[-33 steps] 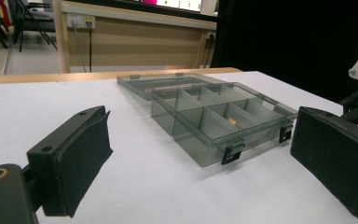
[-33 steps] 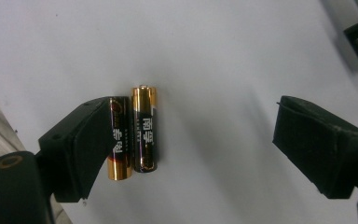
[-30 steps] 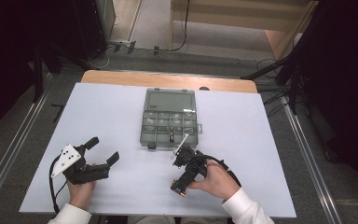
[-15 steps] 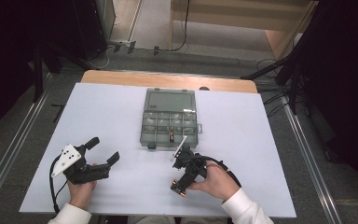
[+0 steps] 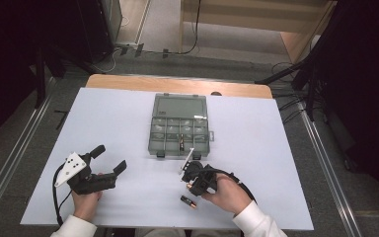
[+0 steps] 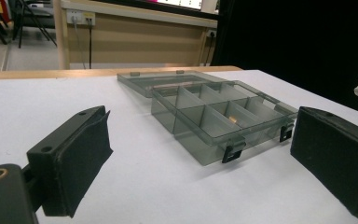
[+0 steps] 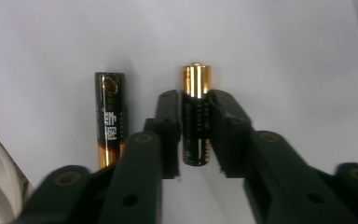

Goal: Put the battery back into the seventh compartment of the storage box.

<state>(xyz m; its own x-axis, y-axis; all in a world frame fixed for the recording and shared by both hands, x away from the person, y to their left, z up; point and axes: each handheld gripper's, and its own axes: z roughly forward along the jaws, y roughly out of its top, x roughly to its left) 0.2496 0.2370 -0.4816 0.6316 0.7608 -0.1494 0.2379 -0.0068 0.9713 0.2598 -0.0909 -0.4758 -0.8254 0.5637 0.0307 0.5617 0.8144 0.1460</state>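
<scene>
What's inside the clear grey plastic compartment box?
One black-and-gold battery lies in a front compartment of the clear grey plastic compartment box; other compartments look empty, though glare hides some floors.

A clear compartment box [image 5: 180, 129] is seen open at the middle of the white bench [image 5: 103, 113]. The right claw [image 5: 193, 183] is held just near of it, pointed down, beside a battery [image 5: 188, 202] lying on the bench. The left claw [image 5: 109, 159] is held at the near left, jaws spread.

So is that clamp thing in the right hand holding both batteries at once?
No: the right gripper is shut on one battery alone, while the second battery lies free on the table beside its jaws.
</scene>
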